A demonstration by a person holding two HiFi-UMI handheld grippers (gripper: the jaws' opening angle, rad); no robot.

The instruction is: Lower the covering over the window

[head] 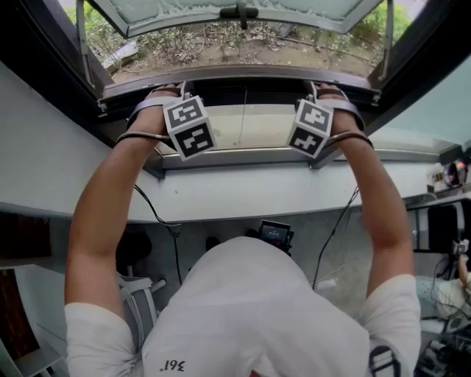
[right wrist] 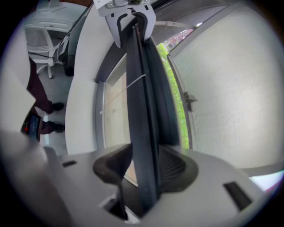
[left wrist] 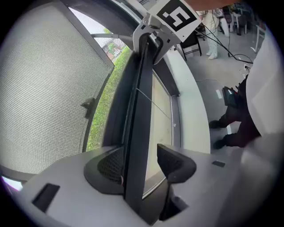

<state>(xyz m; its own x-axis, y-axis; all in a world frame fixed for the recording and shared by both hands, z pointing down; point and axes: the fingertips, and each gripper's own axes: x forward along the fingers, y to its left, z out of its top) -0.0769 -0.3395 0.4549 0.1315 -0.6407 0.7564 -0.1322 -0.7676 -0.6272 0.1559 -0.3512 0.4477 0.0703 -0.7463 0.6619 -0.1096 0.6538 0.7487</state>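
A dark bar (head: pixel 243 82), the bottom rail of the window covering, runs across the window opening just above the sill. My left gripper (head: pixel 165 94) reaches it on the left and my right gripper (head: pixel 331 93) on the right, their jaws hidden behind the marker cubes. In the left gripper view the bar (left wrist: pixel 138 133) passes between the jaws of the left gripper (left wrist: pixel 140 162); it lies against the left pad (left wrist: pixel 108 166) and a thin gap shows before the right pad (left wrist: pixel 175 162). In the right gripper view the right gripper (right wrist: pixel 144 166) is shut on the bar (right wrist: pixel 140 111).
The window sash (head: pixel 235 15) is swung outward above bare ground. A white sill (head: pixel 243 191) lies below the bar, and a thin cord (head: pixel 245 118) hangs across the pale panel. Under the sill are a small device with a screen (head: pixel 274 233), cables and a chair (head: pixel 136 302).
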